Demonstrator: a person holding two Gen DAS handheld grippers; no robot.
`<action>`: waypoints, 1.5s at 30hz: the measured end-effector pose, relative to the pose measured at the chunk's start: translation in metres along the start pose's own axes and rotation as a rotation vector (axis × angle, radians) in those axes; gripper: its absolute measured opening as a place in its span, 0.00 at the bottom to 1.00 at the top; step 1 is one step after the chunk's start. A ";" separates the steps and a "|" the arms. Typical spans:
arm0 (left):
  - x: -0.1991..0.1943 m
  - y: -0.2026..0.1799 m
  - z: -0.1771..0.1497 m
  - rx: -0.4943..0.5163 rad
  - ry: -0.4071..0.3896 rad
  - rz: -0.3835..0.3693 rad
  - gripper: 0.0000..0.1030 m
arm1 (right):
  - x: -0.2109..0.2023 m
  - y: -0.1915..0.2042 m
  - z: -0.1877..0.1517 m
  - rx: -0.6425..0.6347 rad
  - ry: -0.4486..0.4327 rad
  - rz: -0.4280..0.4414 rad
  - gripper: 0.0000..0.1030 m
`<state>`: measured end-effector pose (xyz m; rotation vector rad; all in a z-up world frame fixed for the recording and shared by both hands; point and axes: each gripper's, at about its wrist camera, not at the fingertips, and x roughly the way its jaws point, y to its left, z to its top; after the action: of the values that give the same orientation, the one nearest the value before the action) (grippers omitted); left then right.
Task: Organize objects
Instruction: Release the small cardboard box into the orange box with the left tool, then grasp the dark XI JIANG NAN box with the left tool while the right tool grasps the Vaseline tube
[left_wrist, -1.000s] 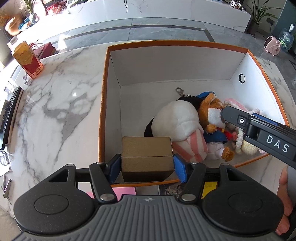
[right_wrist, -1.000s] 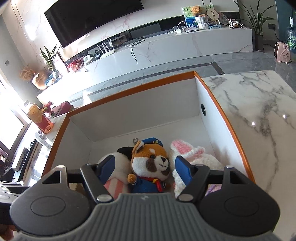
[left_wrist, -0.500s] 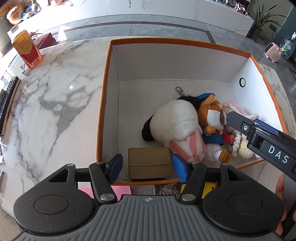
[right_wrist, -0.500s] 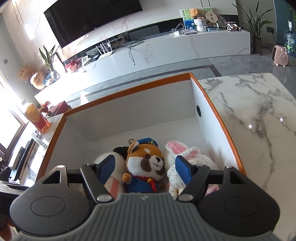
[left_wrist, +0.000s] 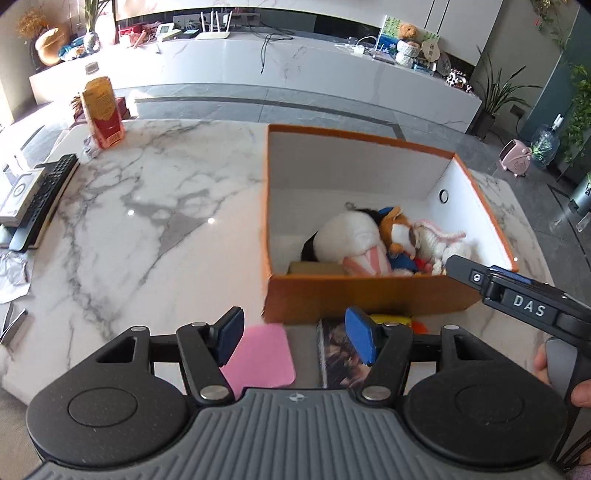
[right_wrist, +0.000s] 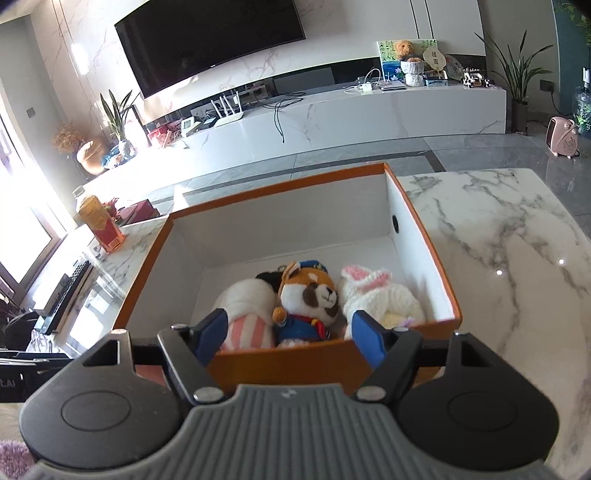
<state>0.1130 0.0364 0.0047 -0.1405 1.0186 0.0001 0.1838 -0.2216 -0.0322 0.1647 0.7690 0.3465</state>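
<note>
Inside orange box (right_wrist: 280, 363): three plush toys (right_wrist: 308, 299), one brown carton (left_wrist: 314, 268). Before box: one pink notepad (left_wrist: 258, 356), one booklet (left_wrist: 338, 354).

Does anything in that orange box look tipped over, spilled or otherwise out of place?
Nothing spilled or damaged. In the orange box, the three plush toys lie crowded against the near wall beside a small cardboard box; the far half is bare.
</note>
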 end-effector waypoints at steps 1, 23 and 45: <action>0.001 0.003 -0.006 -0.001 0.018 0.016 0.71 | -0.005 0.003 -0.008 -0.007 0.007 0.005 0.73; 0.036 0.046 -0.079 -0.132 0.168 0.137 0.91 | 0.020 0.086 -0.142 -0.237 0.389 0.185 0.59; 0.057 0.048 -0.079 -0.127 0.212 0.117 0.87 | 0.038 0.111 -0.153 -0.390 0.433 0.192 0.58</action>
<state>0.0732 0.0712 -0.0903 -0.1995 1.2381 0.1591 0.0738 -0.1014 -0.1356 -0.2134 1.0975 0.7216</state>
